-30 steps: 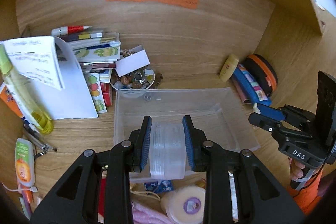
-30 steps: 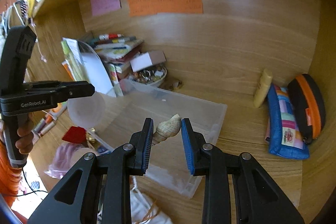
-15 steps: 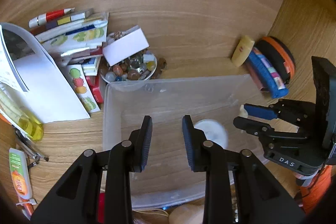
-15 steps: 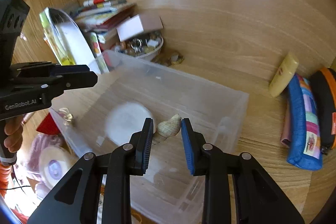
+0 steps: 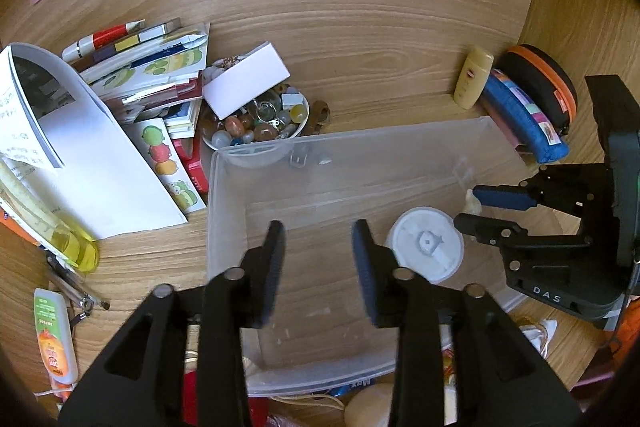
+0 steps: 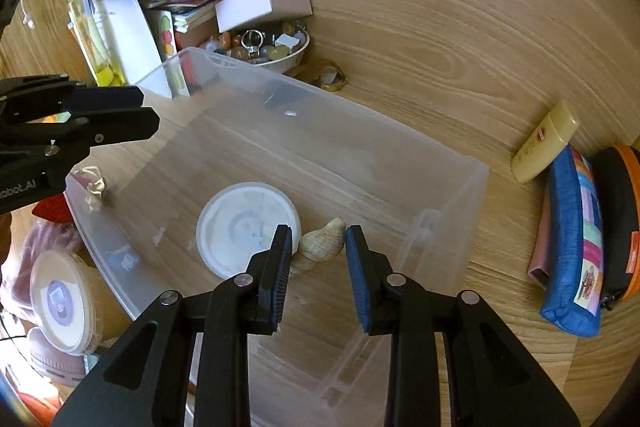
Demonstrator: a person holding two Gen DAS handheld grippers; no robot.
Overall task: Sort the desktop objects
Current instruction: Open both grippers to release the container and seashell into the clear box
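Note:
A clear plastic bin point(image 5: 224, 211) point(image 6: 472, 187) stands on the wooden desk. A round white container point(image 5: 426, 243) point(image 6: 244, 231) lies on the bin's floor. A beige seashell point(image 6: 320, 245) lies next to it, between my right gripper's fingers, which stand apart from it. My left gripper point(image 5: 318, 263) is open and empty over the bin. My right gripper point(image 6: 316, 271) is open above the shell and also shows in the left wrist view point(image 5: 476, 211), a bit of the shell point(image 5: 472, 201) visible there.
A bowl of beads point(image 5: 260, 123) with a white box point(image 5: 246, 81) on it stands behind the bin. Books and papers point(image 5: 80, 131) lie at left. A yellow tube point(image 5: 472, 77), blue pouch point(image 6: 572, 243) and orange-black case point(image 6: 616, 223) lie at right. A lidded tub point(image 6: 60, 303) sits near the front.
My left gripper let go of the round white container, which now lies in the bin. My right gripper lowered the shell into the bin and opened.

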